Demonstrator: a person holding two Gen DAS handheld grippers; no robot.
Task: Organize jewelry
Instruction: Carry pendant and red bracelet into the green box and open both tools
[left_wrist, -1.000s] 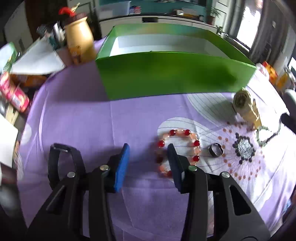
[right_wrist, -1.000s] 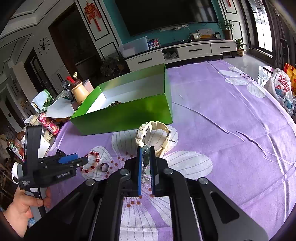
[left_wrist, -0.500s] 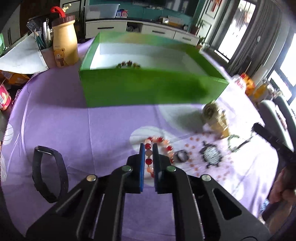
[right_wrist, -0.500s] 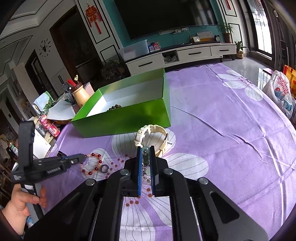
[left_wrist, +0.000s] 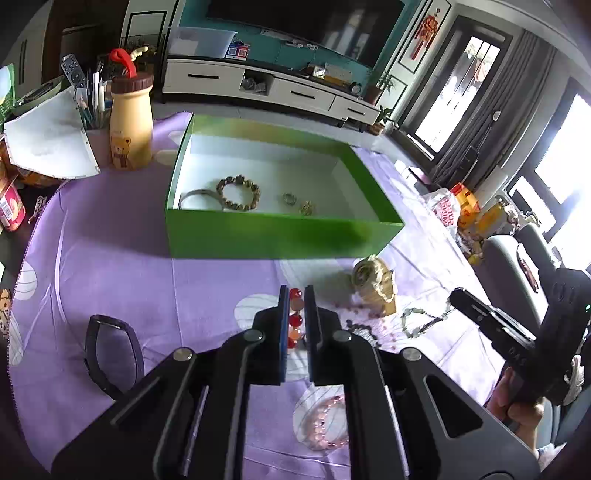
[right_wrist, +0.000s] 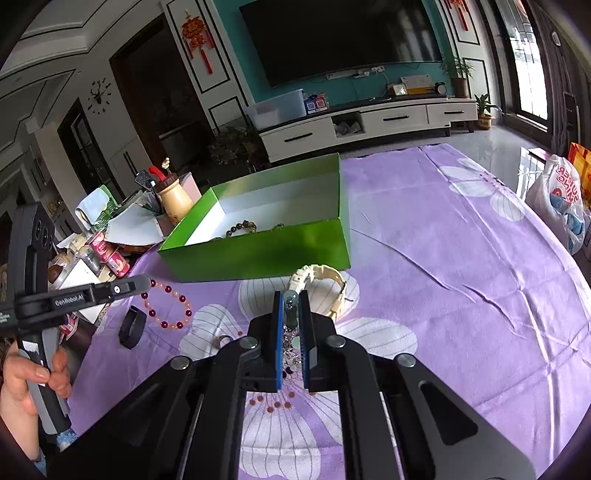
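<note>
The purple tablecloth (right_wrist: 461, 258) filled both views, and the green box (left_wrist: 280, 236) sat mid-table as the place the jewelry was going. Four pieces lay on its white floor: a brown bead bracelet (left_wrist: 238, 192), a thin bangle (left_wrist: 195, 195) touching it, and two small rings (left_wrist: 290, 198) apart from them. So the sorting looked partly done, judging by what lay outside the box: a cream watch (right_wrist: 319, 282) just in front of the box wall, a black band (left_wrist: 110, 354) near the left edge, a pink bracelet (left_wrist: 327, 421) close to the camera, and a ring (right_wrist: 223, 339) on the cloth.

The left gripper (left_wrist: 294, 306) had its jaws clamped on the red bead bracelet (right_wrist: 168, 304), which hung clear of the cloth, short of the box. The right gripper (right_wrist: 291, 306) was clamped too, on a pale green pendant necklace (right_wrist: 290, 317), down low by the watch.

The left wrist view looked straight into the box and showed every piece inside, plus the pink bracelet; the right wrist view caught only the brown beads over the box rim. But the right wrist view gave the whole loop of red beads dangling from the left gripper, where the left camera saw only a few beads between its own jaws
</note>
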